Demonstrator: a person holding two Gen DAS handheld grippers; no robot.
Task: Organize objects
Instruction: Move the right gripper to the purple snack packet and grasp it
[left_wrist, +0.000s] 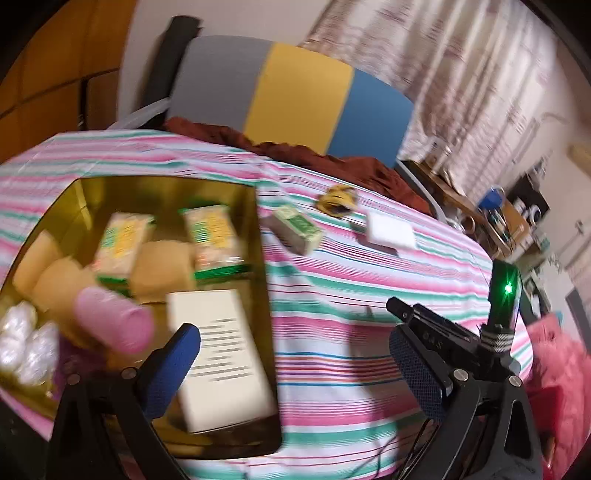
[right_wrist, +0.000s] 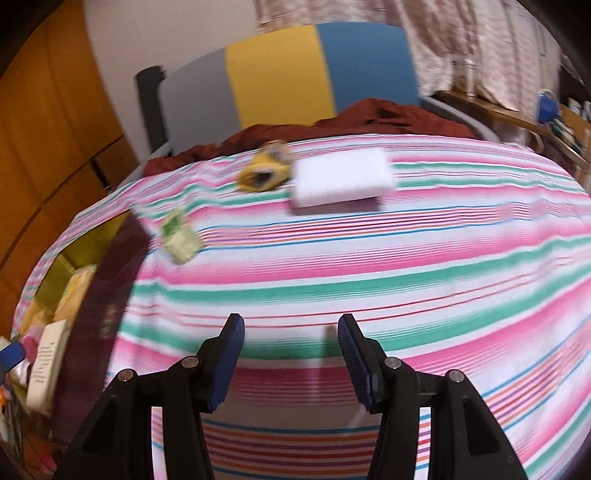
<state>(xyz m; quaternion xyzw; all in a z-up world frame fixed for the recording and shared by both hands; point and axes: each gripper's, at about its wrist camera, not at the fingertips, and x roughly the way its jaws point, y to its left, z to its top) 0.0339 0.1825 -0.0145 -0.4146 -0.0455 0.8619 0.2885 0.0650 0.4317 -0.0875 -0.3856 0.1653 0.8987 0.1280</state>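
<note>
Striped cloth (right_wrist: 369, 266) covers the surface in both views, and three loose things lie on it at the far side: a small green-and-white carton (right_wrist: 181, 240), a crumpled yellow wrapper (right_wrist: 264, 171) and a flat white box (right_wrist: 341, 181). In the right wrist view the right gripper (right_wrist: 291, 363) sits low in the middle of the frame, its blue pads apart at a moderate gap with only cloth showing between them, so it carries nothing. The white box lies straight up the frame from it, slightly right of centre, with its long axis running across the frame, so the jaws as they stand would meet its long side; its short width looks the easier span to take. The carton lies up and to the left, close to the dark outer wall of the gold tin (left_wrist: 264, 295). In the left wrist view the left gripper (left_wrist: 295, 365) is spread wide and empty, one finger over the tin, which already holds snack packets, a pink roll and a white printed box (left_wrist: 218, 354). By this layout the right hand looks better placed for the white box, the left for the carton beside the tin. Both views are blurred.
</note>
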